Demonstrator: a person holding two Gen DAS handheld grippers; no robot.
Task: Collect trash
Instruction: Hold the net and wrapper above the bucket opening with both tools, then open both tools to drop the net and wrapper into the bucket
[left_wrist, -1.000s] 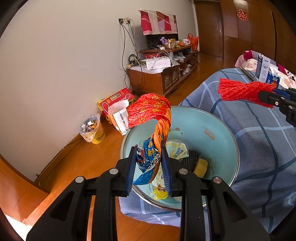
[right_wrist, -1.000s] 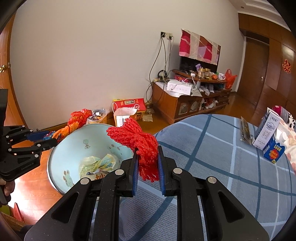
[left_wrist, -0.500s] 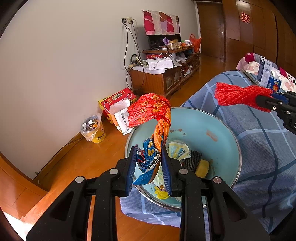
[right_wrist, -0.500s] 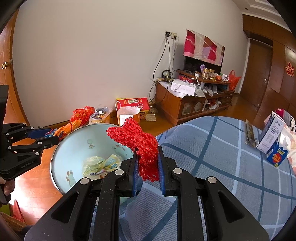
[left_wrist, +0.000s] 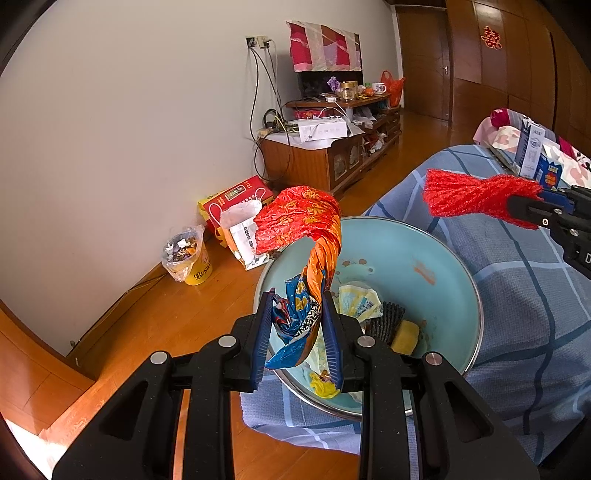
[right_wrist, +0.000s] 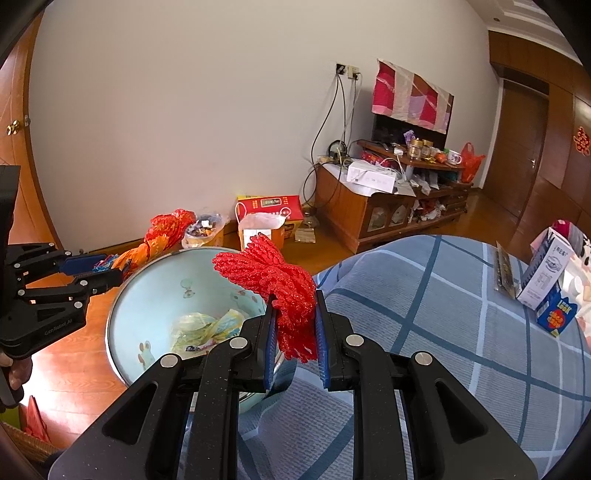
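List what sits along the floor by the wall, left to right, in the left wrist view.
Yellow bucket lined with a trash-filled bag → white paper bag → red box behind it → wooden cabinet.

Bright daylight — sharp, edges bowed.

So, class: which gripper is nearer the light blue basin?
Left. The left gripper holds a crumpled wrapper just above the basin's near rim; the right gripper holds red mesh beside it, over the blue checked cloth.
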